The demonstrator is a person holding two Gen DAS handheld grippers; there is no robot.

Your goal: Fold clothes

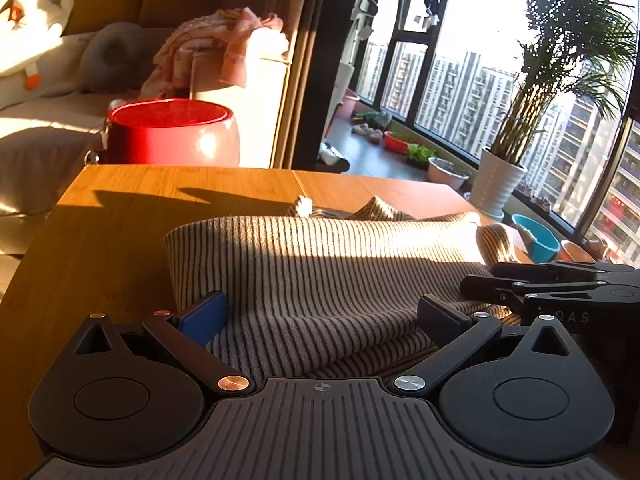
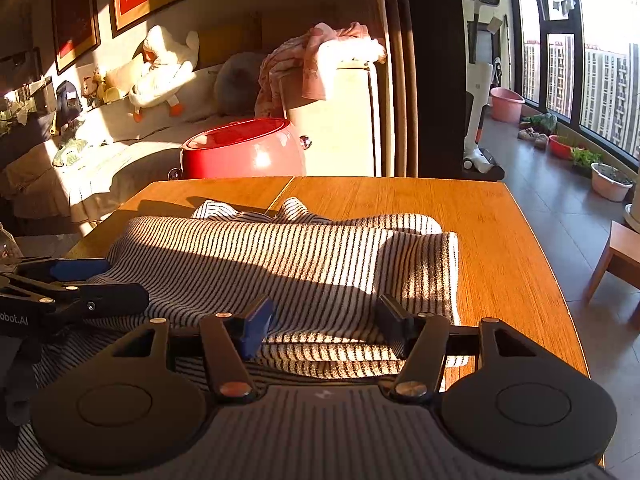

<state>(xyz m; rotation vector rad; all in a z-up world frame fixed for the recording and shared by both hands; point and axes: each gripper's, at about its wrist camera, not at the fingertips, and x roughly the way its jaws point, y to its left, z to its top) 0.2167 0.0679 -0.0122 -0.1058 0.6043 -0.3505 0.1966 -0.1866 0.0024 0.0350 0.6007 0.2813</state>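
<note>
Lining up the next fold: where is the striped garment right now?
The striped garment lies folded on the wooden table, near its front edge, in front of both open grippers; the red bin stands behind the table.

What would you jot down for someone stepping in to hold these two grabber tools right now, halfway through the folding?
Left gripper: open, fingers either side of the near edge of the striped sweater, nothing clamped.
Right gripper: open, over the sweater's near folded edge, not gripping.
Sweater: lies on the wooden table, already doubled over into a band, with layers stacked at the near edge; one part pokes out at the far side.
Done: at least one fold.
Left: probably another fold, then tidy the far part.
</note>
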